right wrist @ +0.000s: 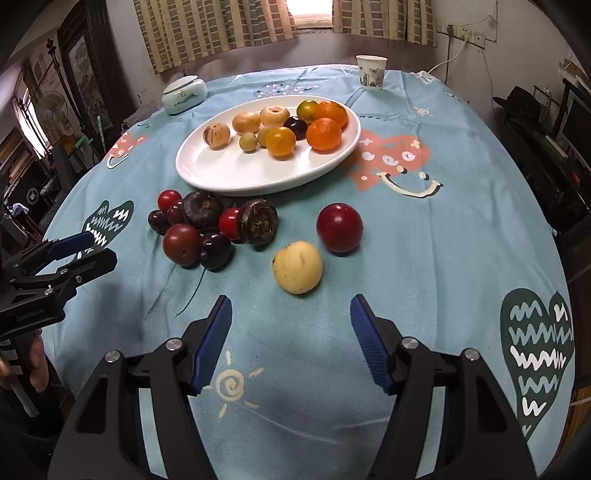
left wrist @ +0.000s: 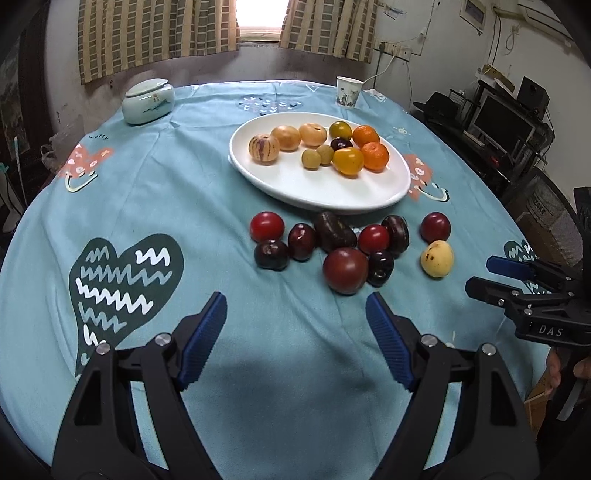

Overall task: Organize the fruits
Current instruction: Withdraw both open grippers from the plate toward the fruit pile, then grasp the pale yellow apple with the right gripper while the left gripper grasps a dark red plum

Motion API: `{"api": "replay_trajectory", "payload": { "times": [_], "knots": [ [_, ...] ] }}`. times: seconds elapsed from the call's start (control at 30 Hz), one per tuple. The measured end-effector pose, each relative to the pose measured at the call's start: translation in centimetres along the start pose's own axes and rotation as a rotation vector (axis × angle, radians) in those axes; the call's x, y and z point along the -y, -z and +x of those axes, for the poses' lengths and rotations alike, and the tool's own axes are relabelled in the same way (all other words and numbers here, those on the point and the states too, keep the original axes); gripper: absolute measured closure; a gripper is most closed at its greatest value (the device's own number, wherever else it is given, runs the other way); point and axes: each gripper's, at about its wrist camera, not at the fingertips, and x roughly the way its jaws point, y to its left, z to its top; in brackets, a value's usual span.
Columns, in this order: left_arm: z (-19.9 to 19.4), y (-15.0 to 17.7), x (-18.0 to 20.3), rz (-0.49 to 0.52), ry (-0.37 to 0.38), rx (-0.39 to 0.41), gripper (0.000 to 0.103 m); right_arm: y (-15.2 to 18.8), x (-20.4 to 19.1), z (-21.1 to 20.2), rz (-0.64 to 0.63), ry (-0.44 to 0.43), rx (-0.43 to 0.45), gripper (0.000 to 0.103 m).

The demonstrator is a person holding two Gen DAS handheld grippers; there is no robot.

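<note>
Your left gripper and right gripper both hover with fingers spread and nothing between them over the round table's blue patterned cloth. The white plate of orange and yellow fruit sits at mid-table, dark red fruits clustered just near of it, a pale yellow fruit to their right. Far off stand a lidded jar, paper cup and curtained window.

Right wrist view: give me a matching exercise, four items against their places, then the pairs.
Items:
1. paper cup
2. pale yellow fruit
3. two oranges
4. lidded ceramic jar

Places:
A. on the white plate
B. far edge of the table, right of the plate
C. on the cloth just ahead of the right tool
D. far left of the plate

Pairs: 1-B, 2-C, 3-A, 4-D
</note>
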Motion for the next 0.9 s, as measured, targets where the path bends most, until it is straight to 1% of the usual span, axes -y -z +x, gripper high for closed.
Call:
{"api": "replay_trajectory", "payload": {
  "times": [0.17, 0.33, 0.37, 0.4, 0.43, 0.47, 0.53, 0.67, 0.8, 0.83, 0.9],
  "knots": [
    [0.0, -0.1, -0.7, -0.010, -0.006, -0.005, 0.024, -0.7, -0.4, 2.1, -0.016, -0.001, -0.028, 0.036],
    [0.4, 0.0, -0.5, -0.005, 0.000, -0.017, 0.024, -1.6, -0.5, 4.6, -0.029, 0.036, -0.021, 0.036],
    [0.6, 0.0, -0.4, -0.003, 0.001, -0.020, 0.024, -1.7, -0.6, 5.1, -0.039, 0.036, -0.017, 0.040],
    [0.7, -0.1, -0.3, 0.001, 0.003, -0.023, 0.024, -1.7, -0.7, 5.3, -0.049, 0.039, -0.010, 0.047],
    [0.9, -0.1, -0.2, 0.004, 0.007, -0.027, 0.024, -1.7, -0.8, 5.8, -0.065, 0.061, -0.017, 0.065],
    [1.2, -0.2, 0.0, 0.008, 0.012, -0.032, 0.024, -1.8, -0.7, 5.9, -0.067, 0.069, -0.015, 0.065],
    [1.8, -0.3, 0.4, 0.016, 0.016, -0.042, 0.024, -1.6, -0.4, 5.3, -0.034, 0.018, -0.012, 0.065],
    [3.4, -0.6, 1.1, 0.021, 0.046, -0.072, 0.024, -1.0, -0.2, 3.1, -0.015, 0.005, 0.026, 0.064],
    [5.6, -0.9, 1.7, 0.024, 0.046, -0.102, 0.024, -0.1, 0.9, 2.2, 0.032, -0.031, 0.018, 0.064],
    [6.3, -1.0, 1.8, 0.017, 0.053, -0.120, 0.025, 0.2, 1.2, 2.1, 0.040, -0.040, 0.016, 0.064],
    [7.3, -1.1, 1.9, -0.001, 0.063, -0.143, 0.030, 0.6, 1.6, 1.9, 0.054, -0.052, 0.018, 0.064]
  ]
}}
